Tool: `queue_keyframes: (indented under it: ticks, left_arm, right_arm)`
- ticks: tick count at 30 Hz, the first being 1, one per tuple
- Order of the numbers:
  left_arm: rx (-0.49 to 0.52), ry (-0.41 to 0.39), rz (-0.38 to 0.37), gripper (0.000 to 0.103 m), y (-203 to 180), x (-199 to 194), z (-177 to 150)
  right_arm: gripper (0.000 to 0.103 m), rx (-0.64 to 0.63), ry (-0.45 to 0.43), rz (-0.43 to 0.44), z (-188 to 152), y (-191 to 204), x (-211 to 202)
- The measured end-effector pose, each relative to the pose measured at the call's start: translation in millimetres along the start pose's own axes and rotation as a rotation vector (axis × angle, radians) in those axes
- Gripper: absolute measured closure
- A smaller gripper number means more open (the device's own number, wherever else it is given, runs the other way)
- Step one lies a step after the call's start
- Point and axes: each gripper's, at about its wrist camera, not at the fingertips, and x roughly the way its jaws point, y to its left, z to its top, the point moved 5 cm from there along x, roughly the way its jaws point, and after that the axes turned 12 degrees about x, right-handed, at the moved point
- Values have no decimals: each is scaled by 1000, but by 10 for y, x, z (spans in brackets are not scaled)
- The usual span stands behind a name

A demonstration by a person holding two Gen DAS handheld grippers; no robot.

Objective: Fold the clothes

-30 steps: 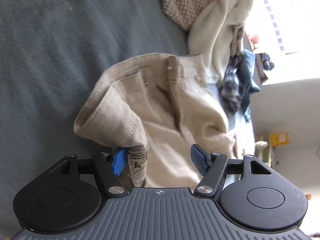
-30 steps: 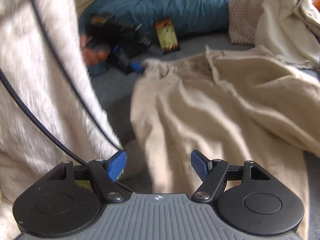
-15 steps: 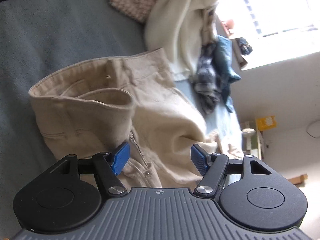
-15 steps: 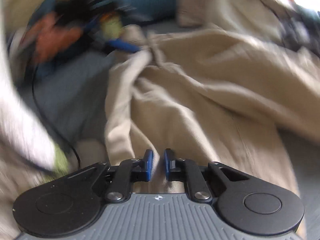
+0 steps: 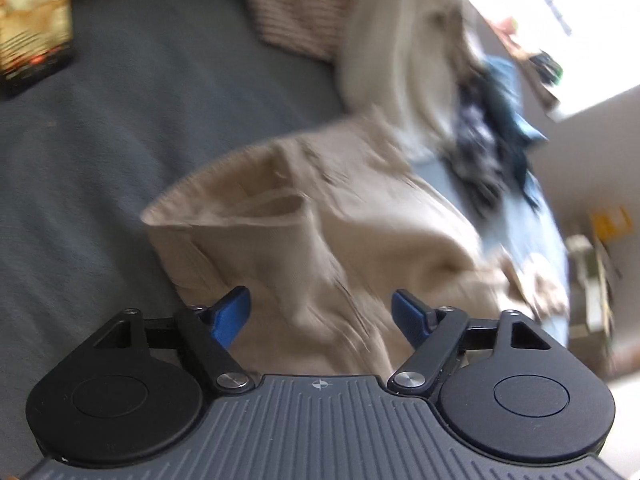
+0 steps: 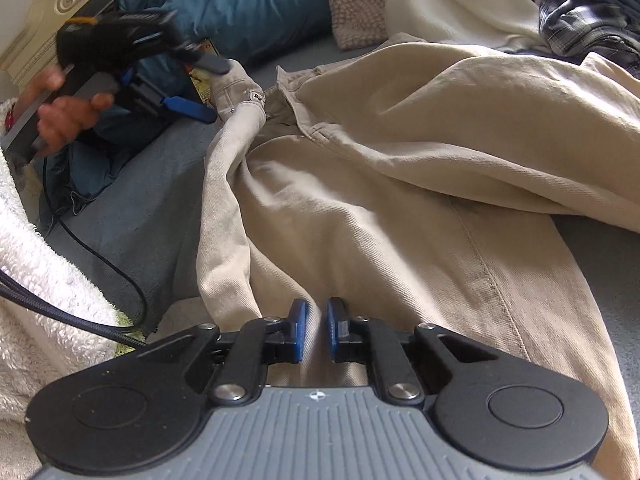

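Pinching a fold of the beige trousers (image 6: 360, 208), the right gripper (image 6: 316, 330) is anchoring them while the left gripper's (image 5: 320, 316) jaws are opening around the waistband.

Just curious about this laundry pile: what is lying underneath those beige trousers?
The beige trousers are spread on a grey-blue bed cover, which shows bare around them. Whether anything else lies beneath is hidden by the fabric itself.

No readable text is shown. A small label (image 6: 256, 96) on the beige trousers' (image 6: 400, 184) waistband and a printed packet (image 5: 34, 20) on the bed are too blurred to be read.
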Motion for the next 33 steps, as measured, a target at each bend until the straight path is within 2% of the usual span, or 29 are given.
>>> queue_keyframes:
  ticks: [3, 5, 7, 12, 15, 17, 21, 24, 27, 30, 33]
  left_arm:
    - [-116, 14, 42, 24, 122, 1, 8]
    - [-132, 2, 56, 24, 125, -9, 31]
    - [-117, -5, 77, 24, 69, 4, 81]
    - [-119, -26, 205, 25, -86, 124, 241]
    - [-60, -14, 266, 33, -161, 193, 248]
    - [-55, 16, 294, 37, -146, 237, 232]
    - [-173, 69, 306, 33, -65, 303, 213]
    - [-186, 103, 349, 27, -103, 371, 270]
    - [-158, 140, 408, 26, -161, 491, 293]
    - [-129, 124, 417, 32, -185, 493, 287]
    - [-115, 94, 380, 57, -108, 355, 197]
  right_arm:
    - [90, -15, -6, -14, -14, 21, -17]
    - [90, -22, -8, -20, -15, 28, -7]
    - [90, -23, -7, -19, -12, 27, 1]
    - [89, -25, -3, -20, 7, 28, 8]
    - [89, -21, -4, -21, 7, 31, -3]
    - [89, -18, -4, -21, 0, 29, -11]
    - [89, -13, -1, -18, 0, 20, -1]
    - [89, -8, 3, -14, 17, 16, 15]
    - [89, -11, 2, -16, 16, 24, 26]
    - [89, -13, -2, -18, 5, 32, 25]
    - [89, -17, -6, -17, 1, 37, 20]
